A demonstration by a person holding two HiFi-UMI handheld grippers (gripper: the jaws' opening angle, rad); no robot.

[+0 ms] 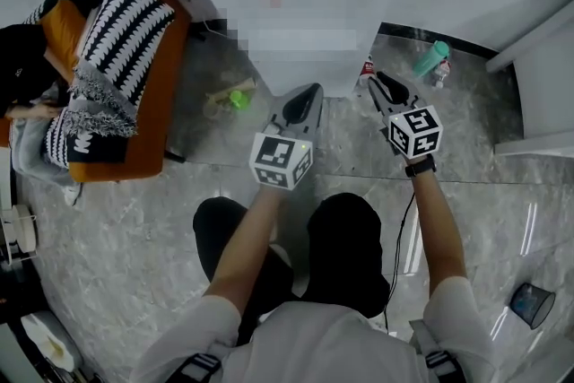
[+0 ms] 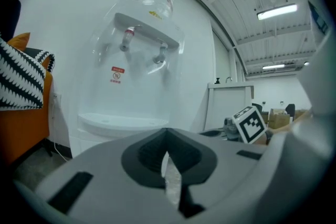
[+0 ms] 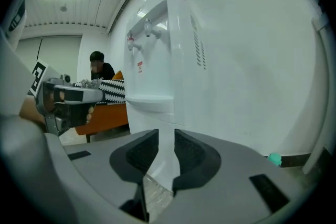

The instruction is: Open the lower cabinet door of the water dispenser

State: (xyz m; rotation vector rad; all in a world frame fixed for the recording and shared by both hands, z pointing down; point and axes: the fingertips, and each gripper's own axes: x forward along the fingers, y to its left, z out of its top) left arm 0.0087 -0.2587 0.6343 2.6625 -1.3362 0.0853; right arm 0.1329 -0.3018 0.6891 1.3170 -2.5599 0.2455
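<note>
Water dispenser [image 3: 157, 55] stands directly ahead of both grippers; its lower cabinet door [image 2: 100, 139] appears unopened. Left gripper [image 1: 310, 92]: jaws pressed together, empty. Right gripper [image 1: 378, 82]: jaws slightly spread, empty, presumably readied to catch the door edge.

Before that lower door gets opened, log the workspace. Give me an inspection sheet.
Surface: grey marble floor.
Job's things: water dispenser upright against the wall; lower door mostly hidden, not seen open.
Clutter: small green item and teal bottle on the floor beside the dispenser.
Grippers: left gripper shut, empty; right gripper open, empty; both short of the dispenser.
Cables: cord along the right forearm.
Surroundings: orange sofa, striped cushions, seated person, dark bin.
</note>
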